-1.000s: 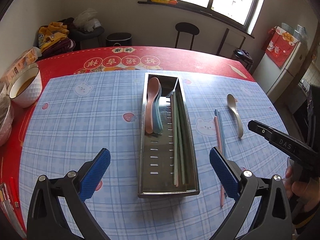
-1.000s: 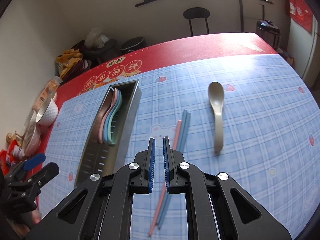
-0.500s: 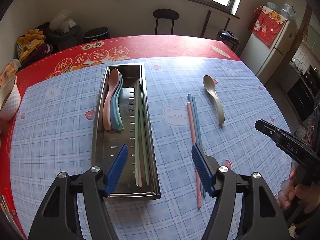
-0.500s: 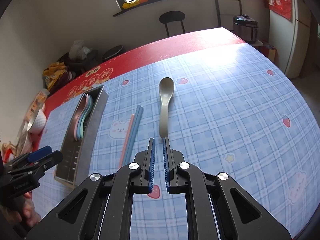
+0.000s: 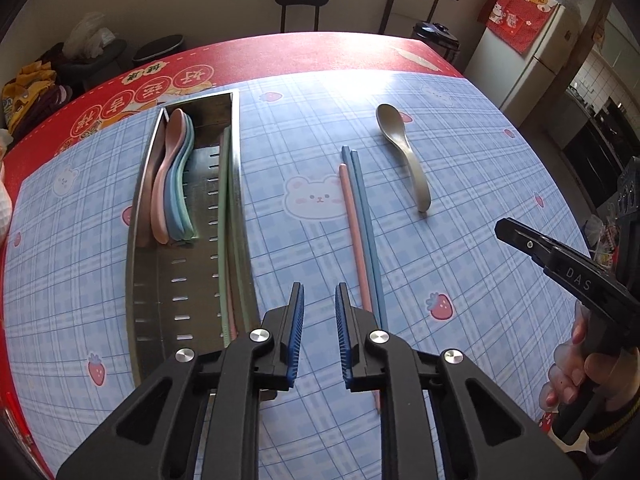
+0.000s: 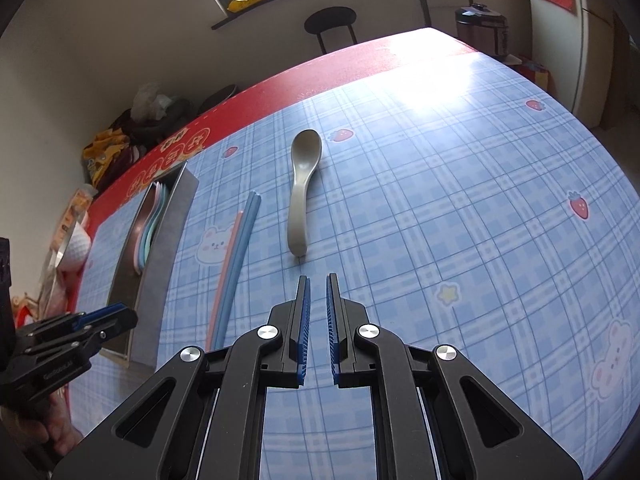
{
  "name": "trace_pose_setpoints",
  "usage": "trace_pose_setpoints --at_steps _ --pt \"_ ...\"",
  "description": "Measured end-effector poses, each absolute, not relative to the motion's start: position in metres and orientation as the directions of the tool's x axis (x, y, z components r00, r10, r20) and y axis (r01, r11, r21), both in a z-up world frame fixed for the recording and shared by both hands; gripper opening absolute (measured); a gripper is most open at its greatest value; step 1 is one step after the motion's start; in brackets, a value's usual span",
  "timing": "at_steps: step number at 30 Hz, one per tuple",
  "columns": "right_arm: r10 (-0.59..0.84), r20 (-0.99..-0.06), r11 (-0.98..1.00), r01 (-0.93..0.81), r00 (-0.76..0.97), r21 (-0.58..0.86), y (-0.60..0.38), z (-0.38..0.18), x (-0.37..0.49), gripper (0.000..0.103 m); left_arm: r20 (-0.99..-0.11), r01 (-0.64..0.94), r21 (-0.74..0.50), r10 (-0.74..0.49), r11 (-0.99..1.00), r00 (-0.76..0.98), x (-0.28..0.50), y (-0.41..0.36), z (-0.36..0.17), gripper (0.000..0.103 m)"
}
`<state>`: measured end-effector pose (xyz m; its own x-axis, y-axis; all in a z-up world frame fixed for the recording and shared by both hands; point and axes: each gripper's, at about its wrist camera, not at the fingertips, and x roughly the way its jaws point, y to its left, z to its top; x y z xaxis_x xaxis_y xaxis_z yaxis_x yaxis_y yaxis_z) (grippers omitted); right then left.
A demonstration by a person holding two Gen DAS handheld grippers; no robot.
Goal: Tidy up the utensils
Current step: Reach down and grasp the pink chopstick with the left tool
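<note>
A steel utensil tray (image 5: 140,216) lies on the blue checked tablecloth, with pink, blue and green spoons (image 5: 176,184) and green chopsticks (image 5: 226,216) inside. A pink chopstick (image 5: 354,224) and a blue pair (image 5: 366,220) lie right of the tray, and a grey spoon (image 5: 404,156) lies further right. My left gripper (image 5: 319,300) is nearly shut and empty, between the tray and the loose chopsticks. My right gripper (image 6: 318,284) is nearly shut and empty, just short of the grey spoon's (image 6: 302,184) handle end. The tray (image 6: 160,240) and chopsticks (image 6: 236,248) lie to its left.
A white bowl (image 6: 78,246) and snack packets stand at the table's left edge. A black stool (image 5: 300,4), a fridge (image 5: 528,56) and a rice cooker (image 6: 482,28) stand beyond the table. The red table border runs along the far side.
My left gripper has closed from wide open to a narrow gap and shifted right, off the tray towards the loose chopsticks. My right gripper has swung right and now lines up with the grey spoon.
</note>
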<state>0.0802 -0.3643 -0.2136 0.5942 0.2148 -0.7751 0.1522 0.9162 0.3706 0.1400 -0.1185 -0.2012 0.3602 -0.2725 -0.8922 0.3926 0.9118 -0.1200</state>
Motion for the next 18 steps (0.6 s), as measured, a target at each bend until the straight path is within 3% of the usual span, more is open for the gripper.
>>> trace_pose_setpoints --at_steps 18 --pt "0.200 -0.790 0.901 0.208 0.579 0.381 -0.396 -0.231 0.074 0.009 -0.940 0.390 -0.113 -0.225 0.914 0.256 0.179 -0.167 -0.253 0.012"
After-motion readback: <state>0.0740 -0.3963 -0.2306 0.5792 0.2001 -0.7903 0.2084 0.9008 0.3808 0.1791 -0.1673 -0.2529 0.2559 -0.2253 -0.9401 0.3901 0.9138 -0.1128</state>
